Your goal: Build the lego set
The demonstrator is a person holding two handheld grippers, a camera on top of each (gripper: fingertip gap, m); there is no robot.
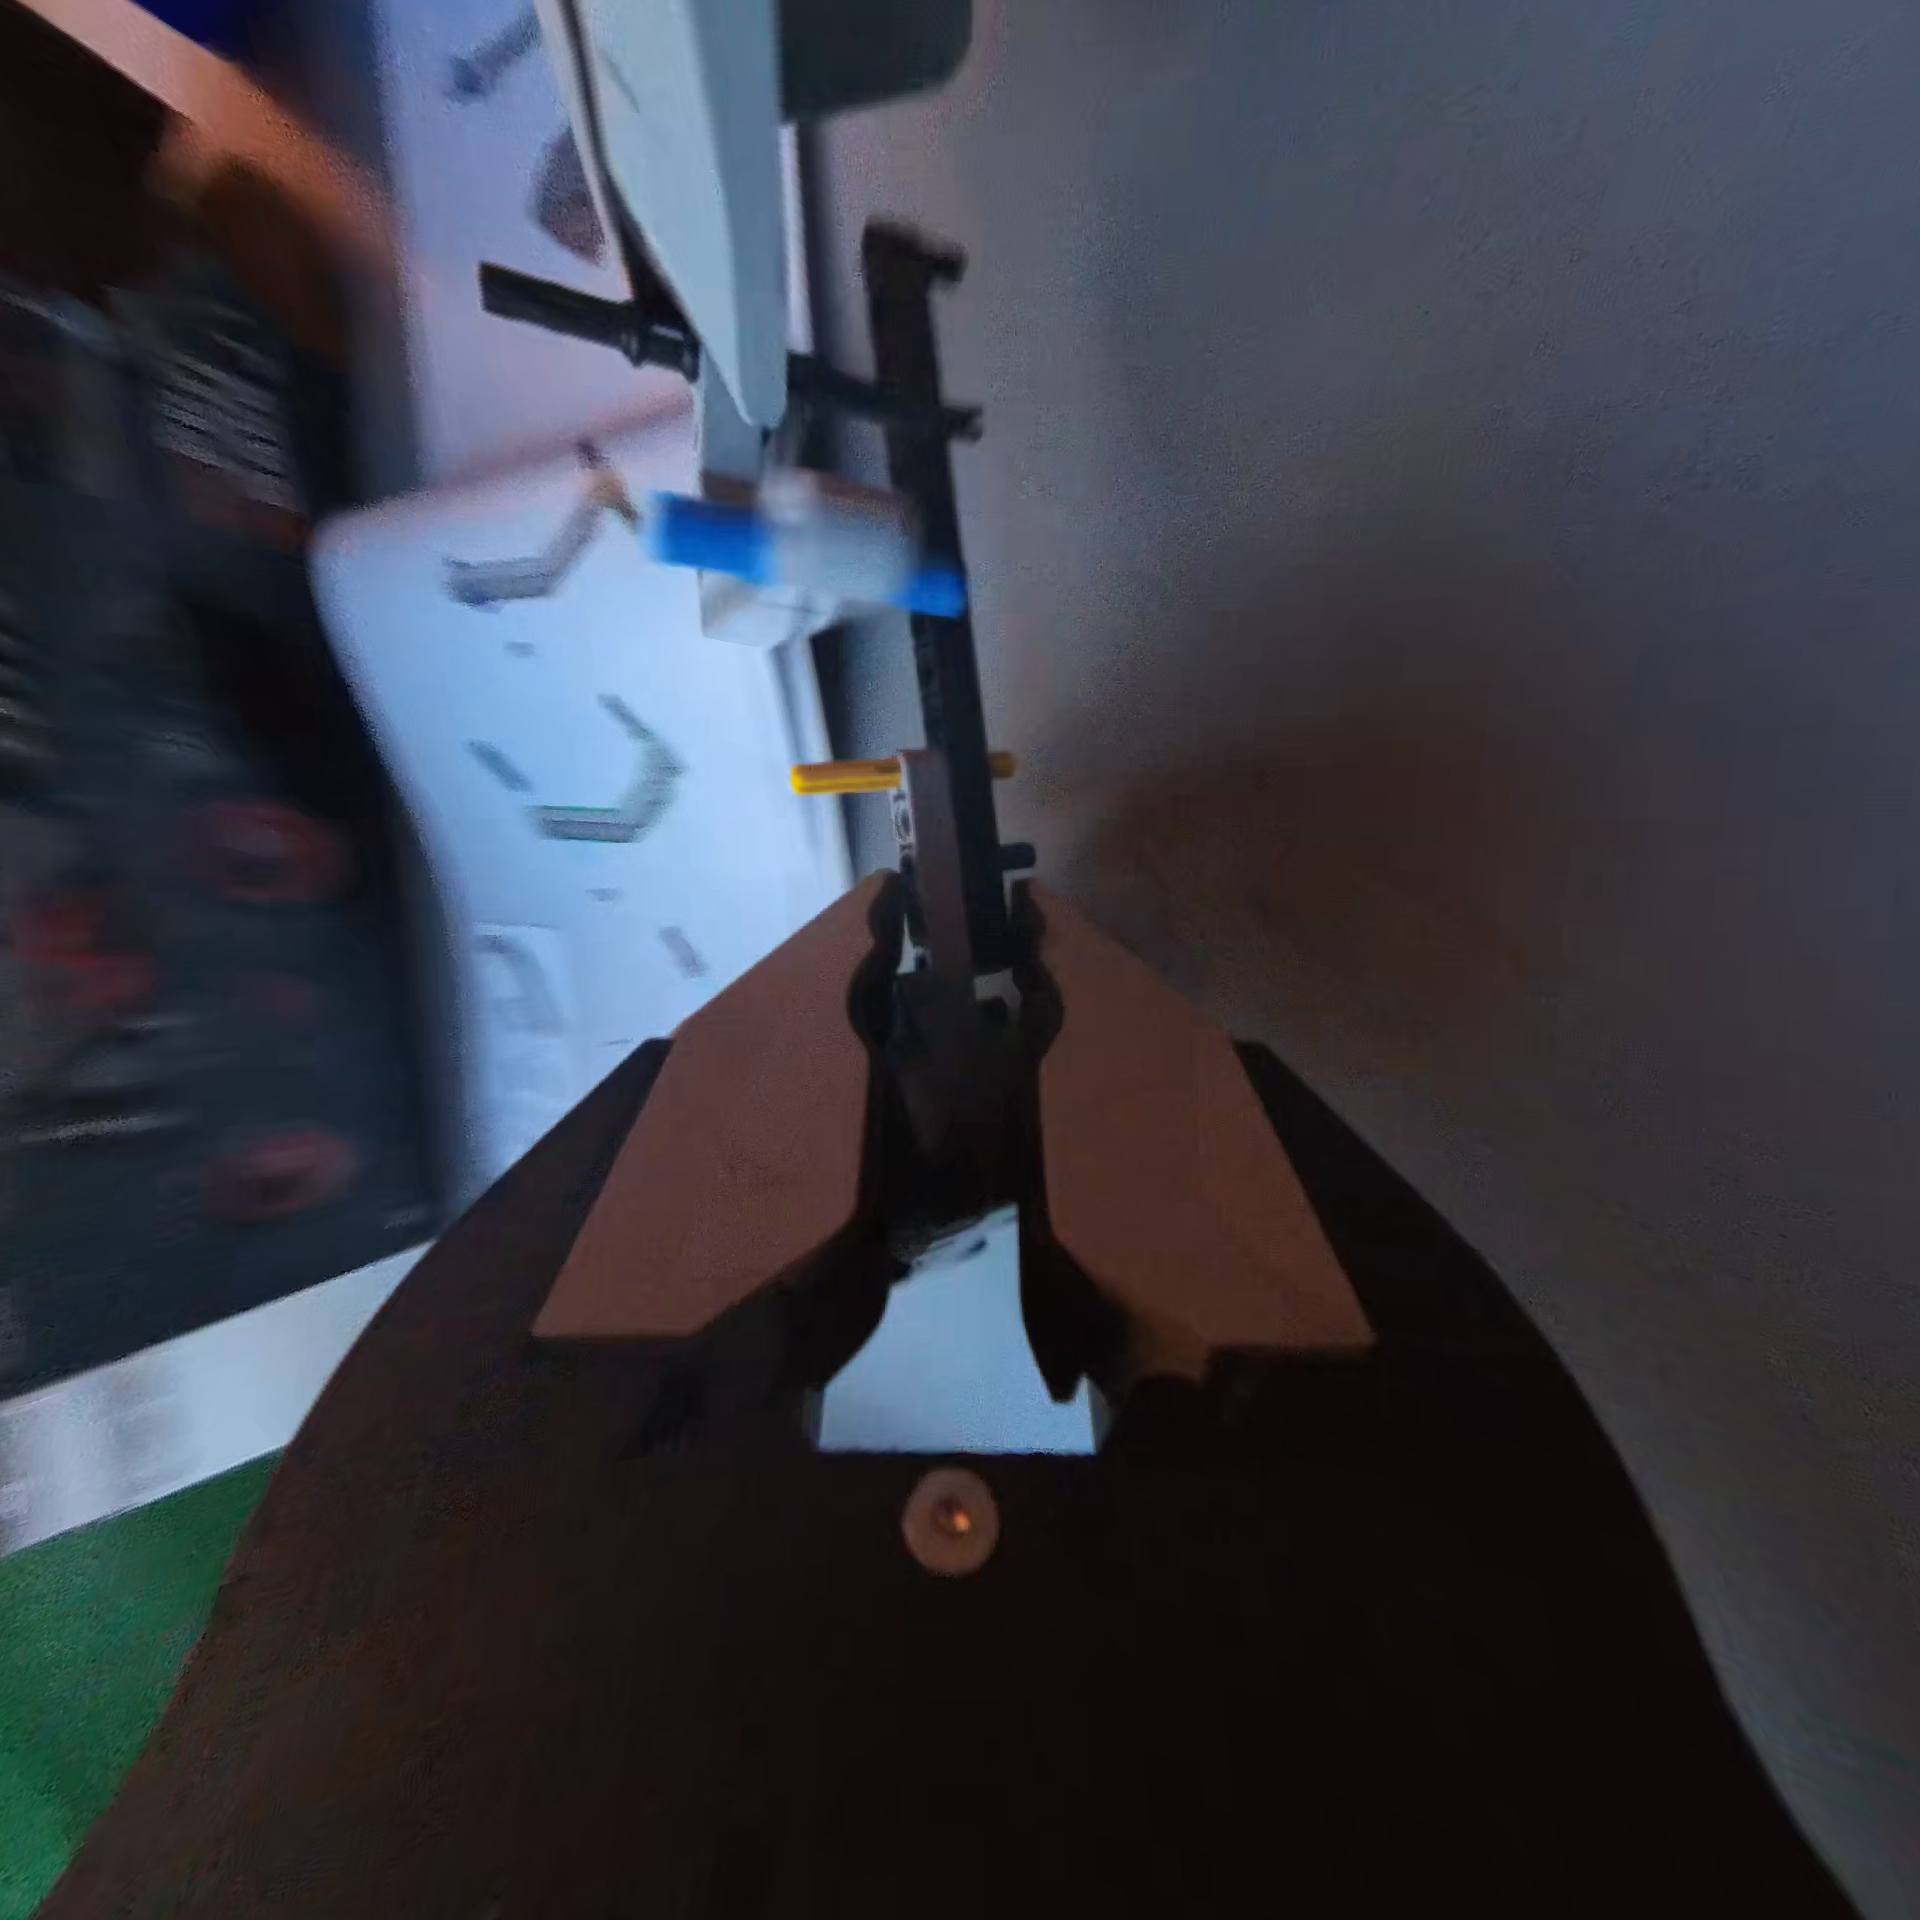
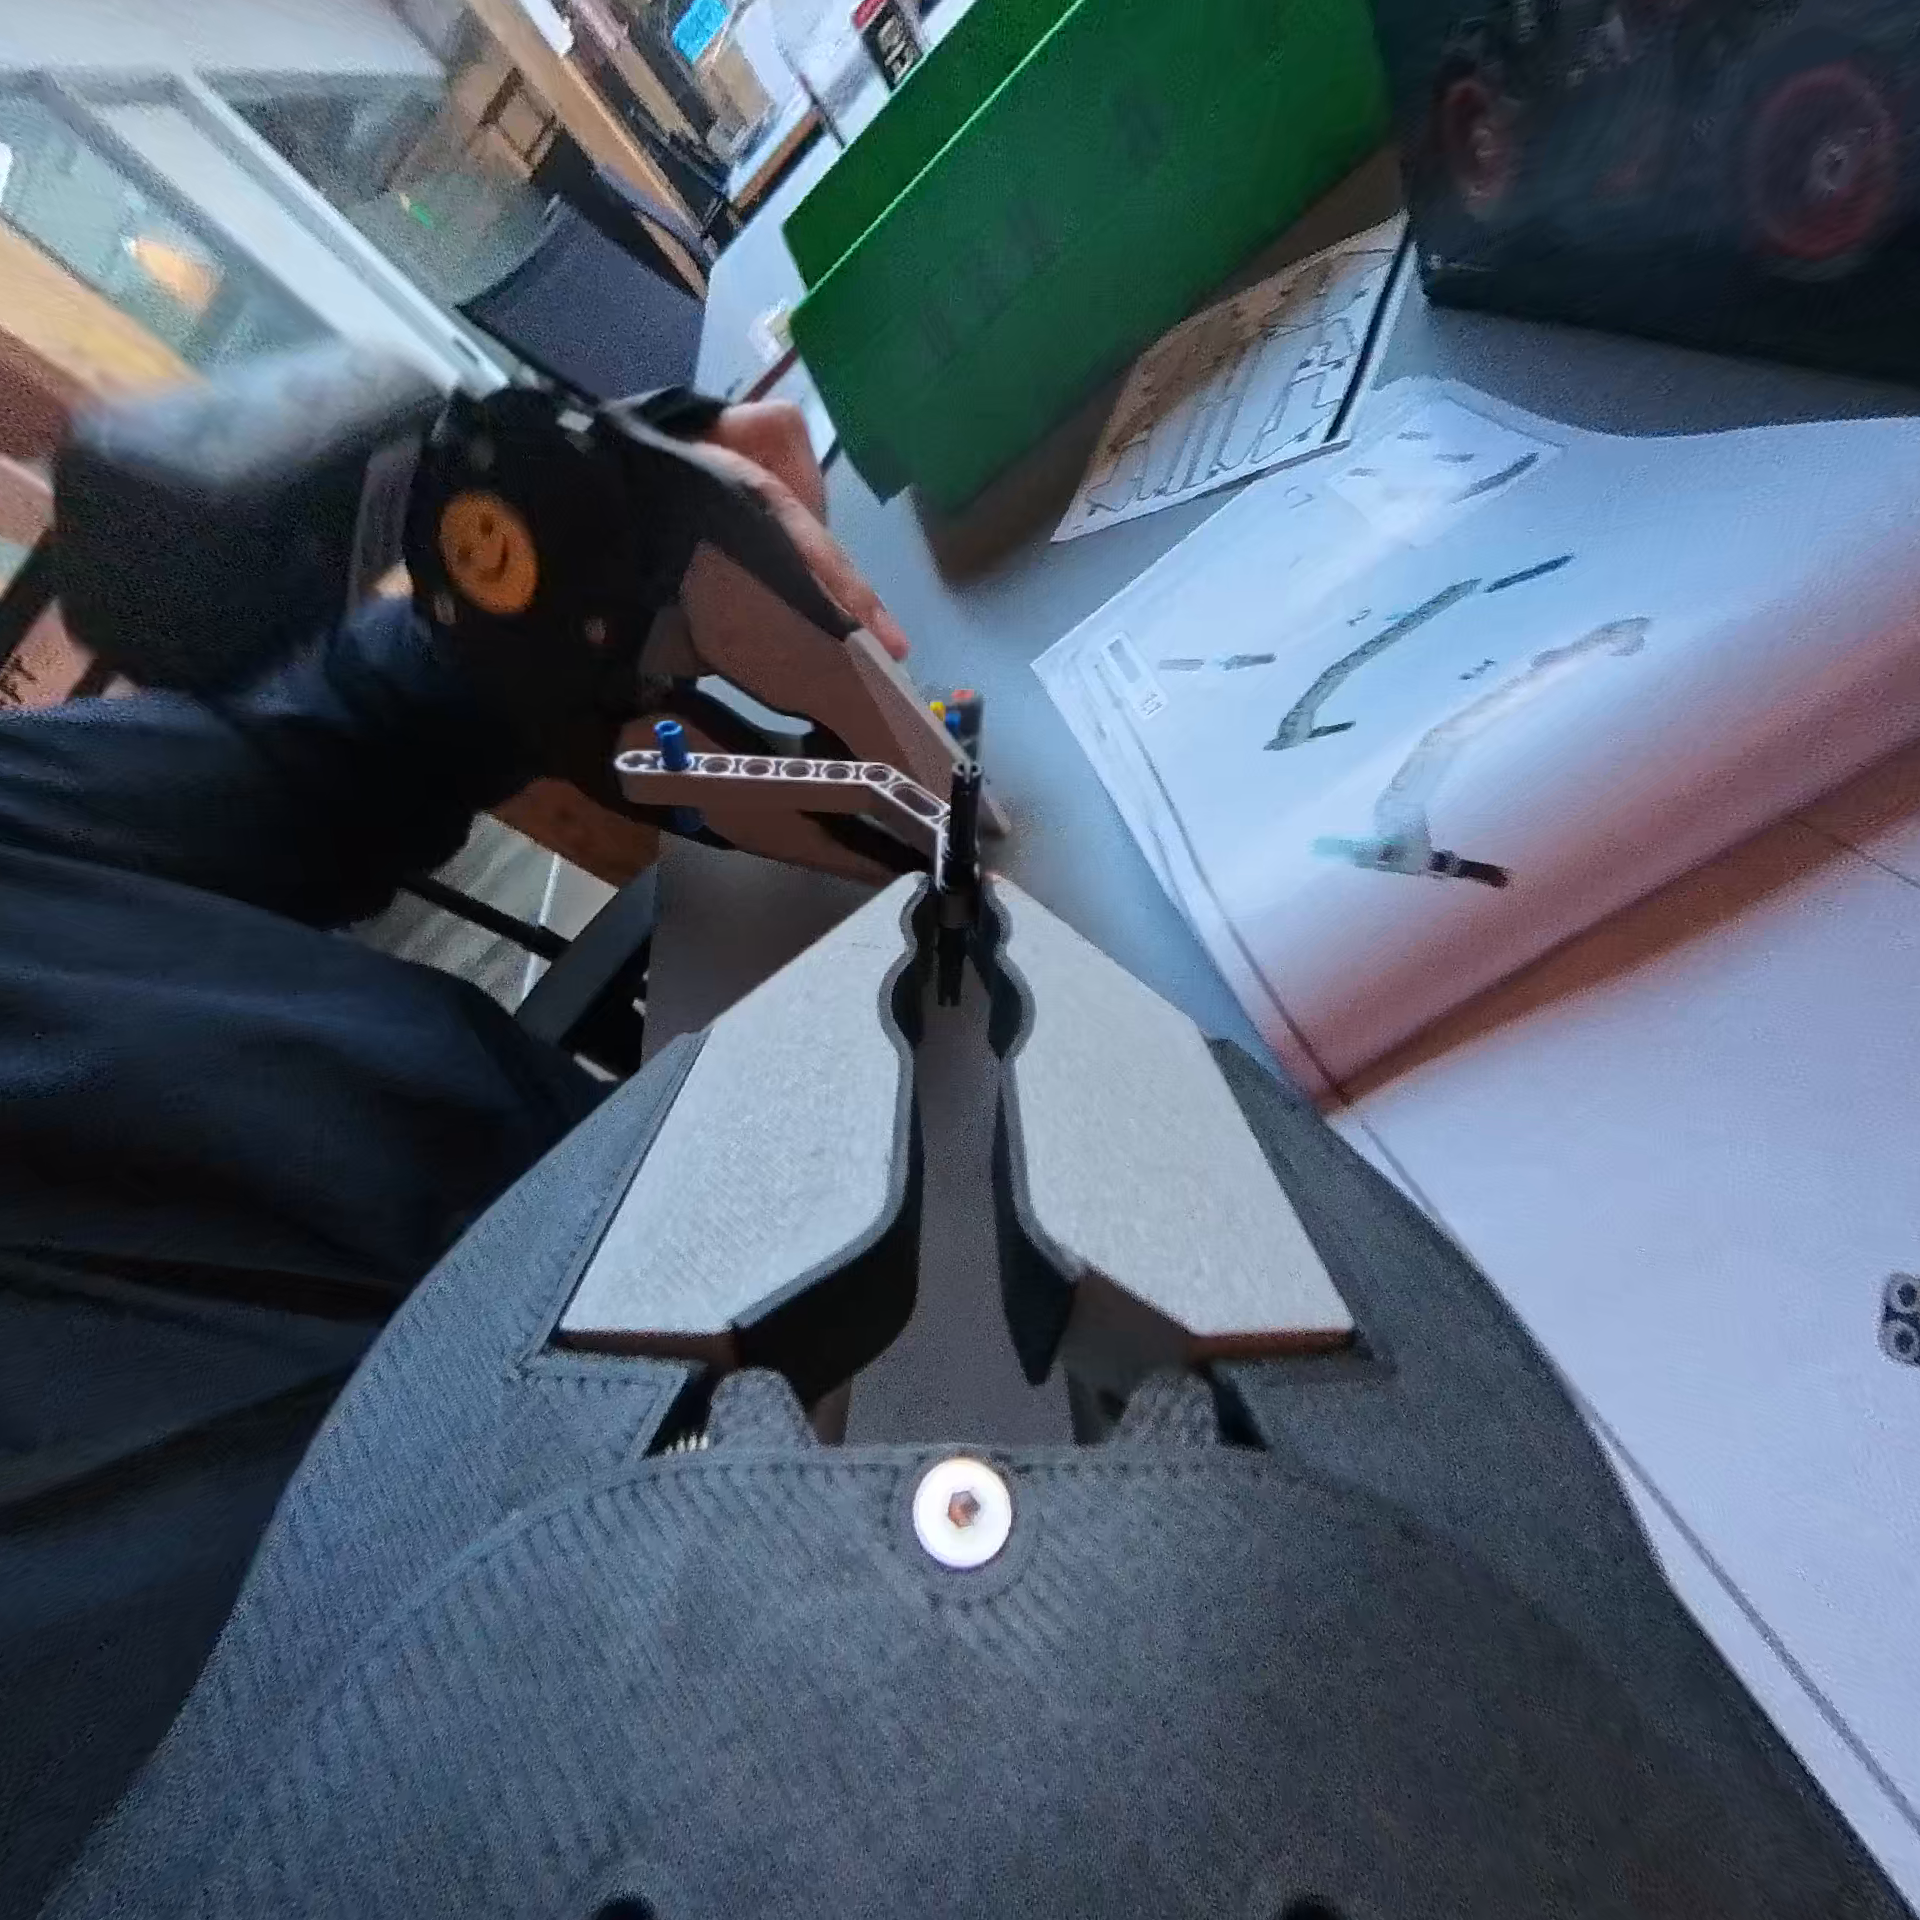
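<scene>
Down the right gripper point(image 2: 956, 894) first: jaws pinched together on a thin black axle point(image 2: 958, 831), long axis pointing straight out to 12 o'clock. Hanging off that axle by its short angled end, a grey bent beam point(image 2: 790, 777), stretching away toward 9 o'clock, flat face up, a row of round holes showing, a blue pin point(image 2: 670, 743) through the far end. Whether threaded on the axle or only touching it, cannot tell from here. Just past the axle's tip, the left gripper point(image 2: 935, 743), reaching in from 10 o'clock with a hand point(image 2: 790, 488) behind it.

Over to the left wrist view: left gripper point(image 1: 951, 909) clamped on a long black beam point(image 1: 940, 665), seen edge-on, long axis to 12 o'clock. Across it, a yellow pin point(image 1: 842, 777) close in. Further up, blurred, the grey bent beam point(image 1: 800, 551) with its blue pin point(image 1: 686, 532). Near the far end, the black axle point(image 1: 862, 387), arriving from 9 o'clock and apparently passing through the beam, tip poking out at the 3 o'clock side.

So: axle square to the black beam, right tool the nearer one for the push. Likely call: press along the axle's own line, hold the beam steady, no twisting. Open instruction booklet point(image 2: 1455, 675) out at 2 o'clock on the table point(image 2: 1039, 582).
</scene>
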